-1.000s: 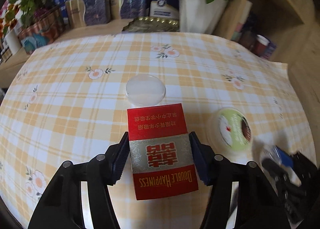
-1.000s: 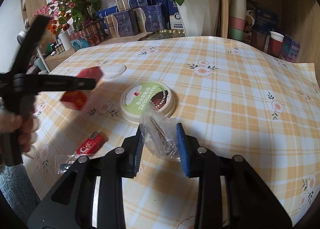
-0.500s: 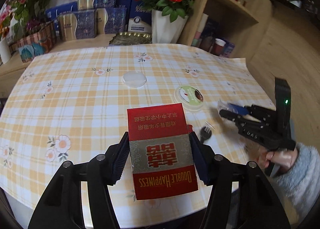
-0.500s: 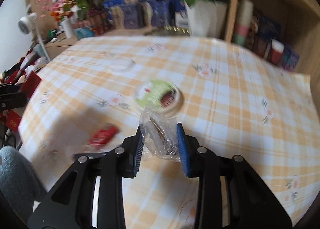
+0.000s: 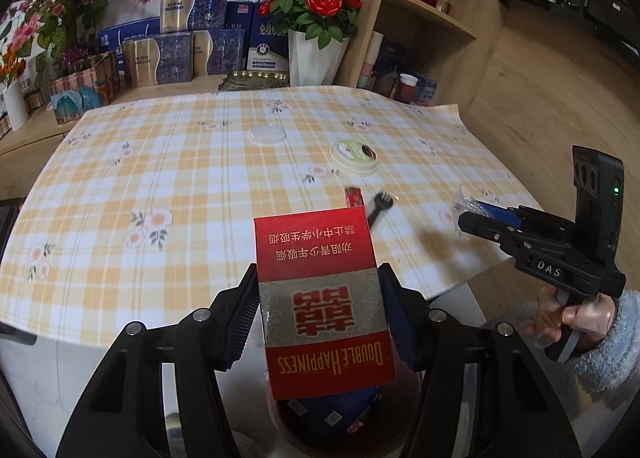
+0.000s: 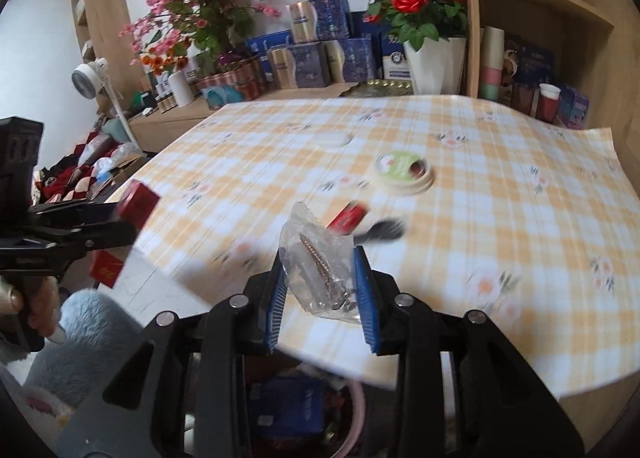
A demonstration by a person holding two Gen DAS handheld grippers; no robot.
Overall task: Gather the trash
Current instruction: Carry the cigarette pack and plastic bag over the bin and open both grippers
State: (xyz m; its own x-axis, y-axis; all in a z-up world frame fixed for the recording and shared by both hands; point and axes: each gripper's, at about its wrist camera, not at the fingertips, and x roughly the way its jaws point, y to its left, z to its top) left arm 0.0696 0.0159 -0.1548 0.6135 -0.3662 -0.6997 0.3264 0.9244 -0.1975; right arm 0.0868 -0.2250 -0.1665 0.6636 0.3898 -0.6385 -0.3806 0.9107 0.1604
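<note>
My left gripper (image 5: 318, 318) is shut on a red and gold cigarette pack (image 5: 320, 298), held past the table's near edge above a round bin (image 5: 344, 418) with trash in it. My right gripper (image 6: 320, 294) is shut on a crumpled clear plastic bag (image 6: 316, 258) with screws inside, also at the table's edge over the bin (image 6: 356, 402). In the left wrist view the right gripper (image 5: 476, 214) shows at the right, held by a hand. On the checked tablecloth lie a red lighter (image 5: 354, 196), a black plastic fork (image 5: 382, 204), a green-topped round lid (image 5: 354, 156) and a clear round lid (image 5: 267, 134).
Blue gift boxes (image 5: 180, 50), a white pot of red roses (image 5: 312, 54) and pink flowers stand behind the table. Wooden shelves (image 5: 424, 18) with cups rise at the back right. A fan (image 6: 90, 76) and piled clutter sit on the floor to the left.
Both grippers have drawn back from the middle of the table to its near edge, each still holding its item. The bin below has come into view.
</note>
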